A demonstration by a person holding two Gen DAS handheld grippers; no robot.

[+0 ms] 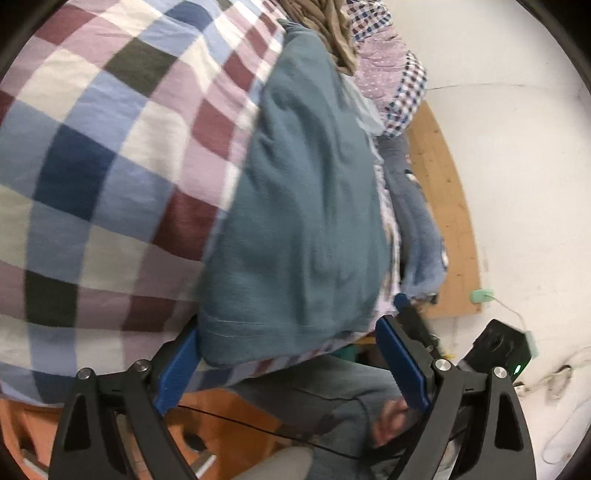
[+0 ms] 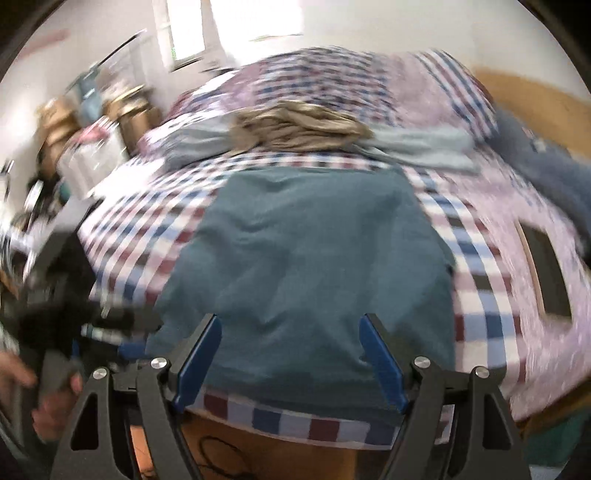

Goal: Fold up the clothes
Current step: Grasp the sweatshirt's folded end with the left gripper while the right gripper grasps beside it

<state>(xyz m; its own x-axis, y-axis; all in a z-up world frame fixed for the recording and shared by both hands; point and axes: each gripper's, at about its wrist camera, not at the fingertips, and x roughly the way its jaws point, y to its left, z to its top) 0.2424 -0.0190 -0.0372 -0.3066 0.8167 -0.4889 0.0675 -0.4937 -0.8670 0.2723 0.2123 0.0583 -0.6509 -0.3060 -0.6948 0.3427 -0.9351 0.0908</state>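
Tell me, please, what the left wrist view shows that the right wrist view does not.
Only the left wrist view shows the person's grey trousers, a green plug and the white floor. Only the right wrist view shows a window and cluttered shelves. Both share the teal garment, the checked bedcover, the tan clothes pile and open tongs: left tongs, right tongs.

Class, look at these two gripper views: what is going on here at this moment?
A person with a handheld gripper in each hand is folding laundry on a bed with a checked cover. A teal garment lies spread flat near the bed's front edge. The right gripper and the left gripper both stand open at its near hem, holding nothing. More clothes wait behind it: a crumpled tan garment and a light grey one. No fold shows in the teal garment yet.
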